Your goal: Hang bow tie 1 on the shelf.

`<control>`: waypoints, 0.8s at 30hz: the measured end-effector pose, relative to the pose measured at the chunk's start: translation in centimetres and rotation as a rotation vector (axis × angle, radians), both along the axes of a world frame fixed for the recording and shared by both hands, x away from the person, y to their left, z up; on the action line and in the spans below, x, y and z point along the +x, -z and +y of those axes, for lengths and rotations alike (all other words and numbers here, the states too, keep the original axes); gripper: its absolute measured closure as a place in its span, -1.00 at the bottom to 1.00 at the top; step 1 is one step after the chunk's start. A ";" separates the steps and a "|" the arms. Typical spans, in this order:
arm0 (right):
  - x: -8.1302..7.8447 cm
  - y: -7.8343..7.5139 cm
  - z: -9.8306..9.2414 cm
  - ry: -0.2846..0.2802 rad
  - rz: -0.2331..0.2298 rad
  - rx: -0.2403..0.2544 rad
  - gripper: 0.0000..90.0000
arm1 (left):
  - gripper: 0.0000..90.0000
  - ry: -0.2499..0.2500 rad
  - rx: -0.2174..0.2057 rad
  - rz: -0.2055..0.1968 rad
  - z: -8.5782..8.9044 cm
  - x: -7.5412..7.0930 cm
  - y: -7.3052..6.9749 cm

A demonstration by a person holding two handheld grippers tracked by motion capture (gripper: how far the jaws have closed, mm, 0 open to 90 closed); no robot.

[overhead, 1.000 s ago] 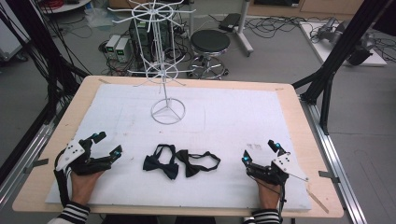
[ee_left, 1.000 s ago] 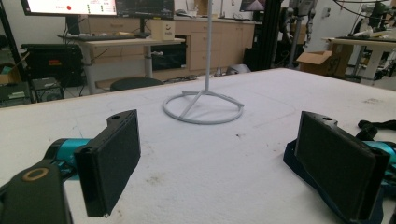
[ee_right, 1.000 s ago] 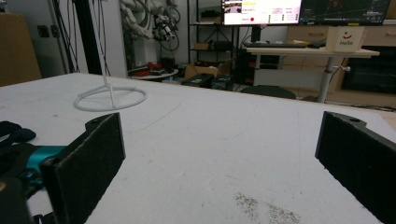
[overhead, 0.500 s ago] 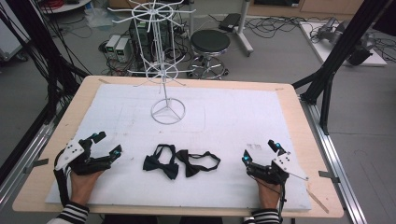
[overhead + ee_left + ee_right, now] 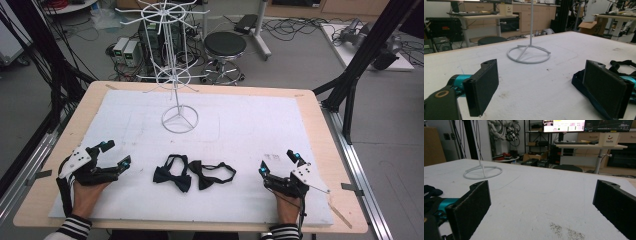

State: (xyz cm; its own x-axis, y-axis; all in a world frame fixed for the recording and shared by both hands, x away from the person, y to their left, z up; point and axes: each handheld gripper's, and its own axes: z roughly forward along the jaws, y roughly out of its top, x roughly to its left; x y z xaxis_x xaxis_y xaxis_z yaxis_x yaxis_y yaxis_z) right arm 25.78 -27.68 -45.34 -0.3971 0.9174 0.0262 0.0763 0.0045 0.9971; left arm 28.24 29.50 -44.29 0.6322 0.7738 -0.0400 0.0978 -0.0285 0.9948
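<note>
Two black bow ties lie side by side on the white mat near the front: one (image 5: 172, 175) on the left, the other (image 5: 210, 174) touching it on the right. A white wire display stand (image 5: 178, 119) rises from its ring base at the mat's middle back. My left gripper (image 5: 114, 153) rests open at the front left, a short way left of the ties. At the front right my right gripper (image 5: 279, 162) is open too, nothing between its jaws. The left gripper view has the stand base (image 5: 529, 54) ahead and a bow tie (image 5: 619, 65) past the right jaw.
The white mat (image 5: 250, 125) covers most of the wooden table (image 5: 320, 130). A black stool (image 5: 225, 47), computer boxes and cables stand on the floor behind the table. Black frame legs (image 5: 360, 65) flank the right side.
</note>
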 end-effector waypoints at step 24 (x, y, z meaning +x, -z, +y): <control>0.1 0.0 -0.2 -0.004 -0.002 0.009 -0.99 | -0.69 0.300 0.214 0.078 -3.4 2.4 -6.2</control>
